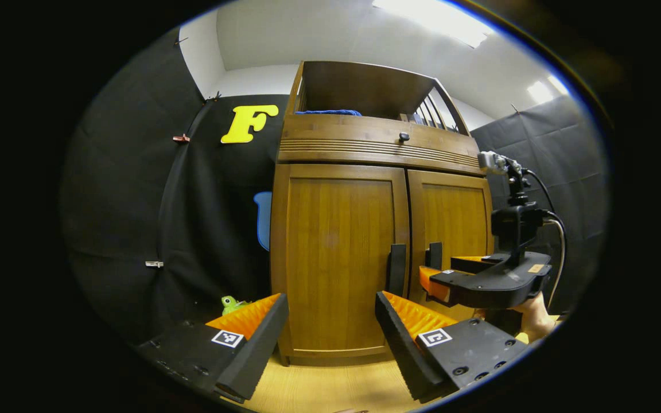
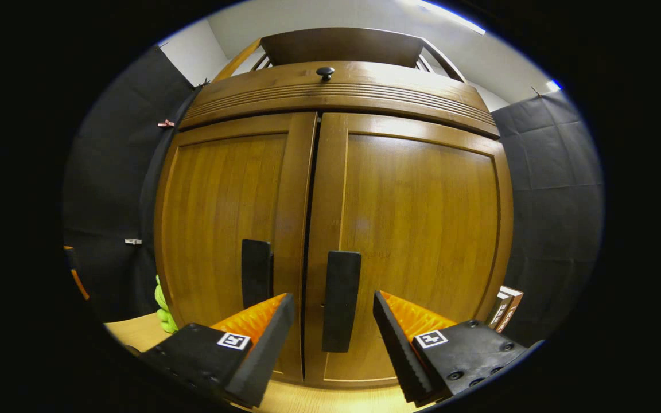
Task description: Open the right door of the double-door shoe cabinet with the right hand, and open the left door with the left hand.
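Black-cloth booth, light wood floor (image 1: 330, 384), white ceiling w/ light panels. Shoe cabinet (image 1: 379, 152) stands centre, both doors shut, thin seam between them.

Right gripper (image 2: 330, 321): jaws wide, holding nothing. Right door handle (image 2: 341, 301) sits dead centre between the fingers, at 12 o'clock from the tips, apart from both. Looks lined up on purpose so closing pinches the handle; judged step = final approach b4 grasp on right door (image 2: 422, 241). In left gripper view same tool sits at 3 o'clock, close in front of that door, a hand (image 1: 531, 318) under it.

Left gripper (image 1: 330, 327): jaws wide too, empty, farther back from cabinet. Left door (image 1: 336, 258) fills its 12 o'clock; left door handle (image 1: 396, 269) off toward 1 o'clock, so not aligned yet. Prob waiting its turn, since task order is right door first.

Misc: drawer knob (image 2: 325, 72) above doors, green toy (image 1: 230, 303) at cabinet's 9 o'clock on floor, blue cloth (image 1: 330, 112) on top shelf.

Risk: handles sit close together either side of seam; the wide right jaws could clip left handle.
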